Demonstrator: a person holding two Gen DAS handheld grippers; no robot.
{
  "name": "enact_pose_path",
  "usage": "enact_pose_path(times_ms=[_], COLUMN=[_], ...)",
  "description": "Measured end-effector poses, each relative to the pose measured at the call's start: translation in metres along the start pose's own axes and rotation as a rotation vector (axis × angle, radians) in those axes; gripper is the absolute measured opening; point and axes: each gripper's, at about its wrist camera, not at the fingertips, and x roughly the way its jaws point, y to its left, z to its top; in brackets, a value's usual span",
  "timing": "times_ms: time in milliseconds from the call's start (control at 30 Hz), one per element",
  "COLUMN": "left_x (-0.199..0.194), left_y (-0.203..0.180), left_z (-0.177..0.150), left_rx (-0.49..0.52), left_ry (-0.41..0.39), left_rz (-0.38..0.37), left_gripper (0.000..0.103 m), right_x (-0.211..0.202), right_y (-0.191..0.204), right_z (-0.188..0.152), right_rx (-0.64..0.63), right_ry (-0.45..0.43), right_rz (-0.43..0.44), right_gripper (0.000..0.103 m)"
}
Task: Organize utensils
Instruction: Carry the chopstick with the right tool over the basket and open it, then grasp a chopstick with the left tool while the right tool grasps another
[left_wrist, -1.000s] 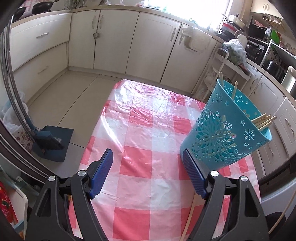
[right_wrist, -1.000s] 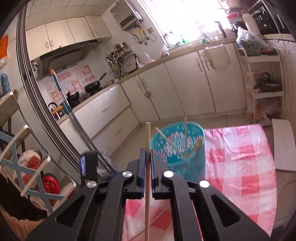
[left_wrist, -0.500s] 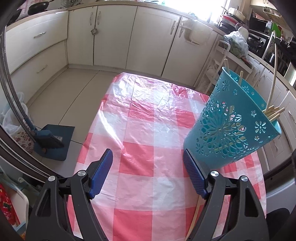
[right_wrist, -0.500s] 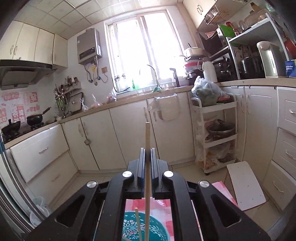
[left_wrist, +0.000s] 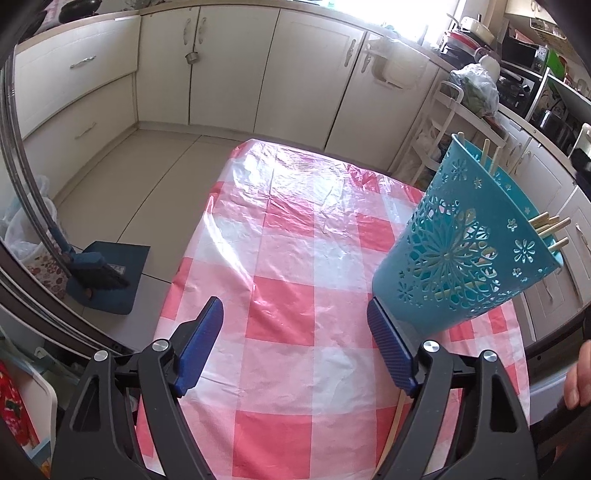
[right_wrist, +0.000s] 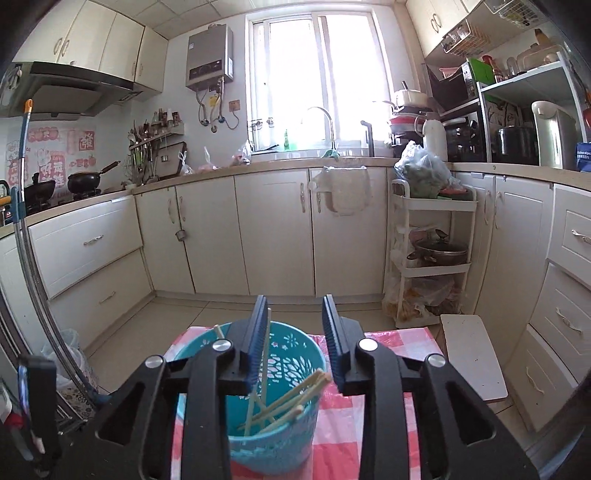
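Observation:
A teal cut-out basket (left_wrist: 469, 251) stands on the pink-checked tablecloth (left_wrist: 288, 258), several wooden chopsticks (left_wrist: 548, 225) sticking out of its rim. My left gripper (left_wrist: 294, 308) hovers open over the cloth, just left of the basket, nothing between its pads. One chopstick (left_wrist: 393, 435) lies on the cloth under its right finger. My right gripper (right_wrist: 294, 301) hangs above the basket (right_wrist: 291, 354), its jaws opening. A chopstick (right_wrist: 266, 350) stands loose in the basket beside the left pad, free of the right pad. More chopsticks (right_wrist: 295, 395) lean inside.
A dustpan and brush (left_wrist: 99, 273) sit on the floor left of the table. A white trolley rack (right_wrist: 432, 258) and a white board (right_wrist: 472, 362) stand to the right. Cabinets (right_wrist: 277, 236) line the far wall. A person's hand (left_wrist: 578, 380) shows at the right edge.
My right gripper was shut on an upright chopstick; it swung over the basket, tipped down and parted its jaws, and the chopstick now stands in the basket. My left gripper barely moved.

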Motion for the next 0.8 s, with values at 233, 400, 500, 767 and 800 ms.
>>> enact_pose_path(times_ms=[233, 400, 500, 767, 800], left_x=[0.000, 0.000, -0.001, -0.005, -0.006], left_y=[0.000, 0.000, 0.002, 0.022, 0.025], left_z=[-0.004, -0.008, -0.011, -0.011, -0.011], left_rx=[0.006, 0.018, 0.022, -0.027, -0.037], left_ry=[0.005, 0.010, 0.014, 0.024, 0.024], left_rz=[0.018, 0.031, 0.040, 0.051, 0.051], left_gripper=[0.077, 0.077, 0.077, 0.078, 0.078], right_x=[-0.045, -0.048, -0.047, -0.053, -0.055], right_y=[-0.008, -0.008, -0.004, 0.019, 0.021], right_z=[-0.052, -0.114, -0.141, -0.173, -0.177], right_rx=[-0.035, -0.047, -0.042, -0.097, -0.106], right_ry=[0.141, 0.355, 0.448, 0.534, 0.539], right_rz=[0.032, 0.041, 0.057, 0.114, 0.118], right_gripper=[0.041, 0.041, 0.041, 0.045, 0.045])
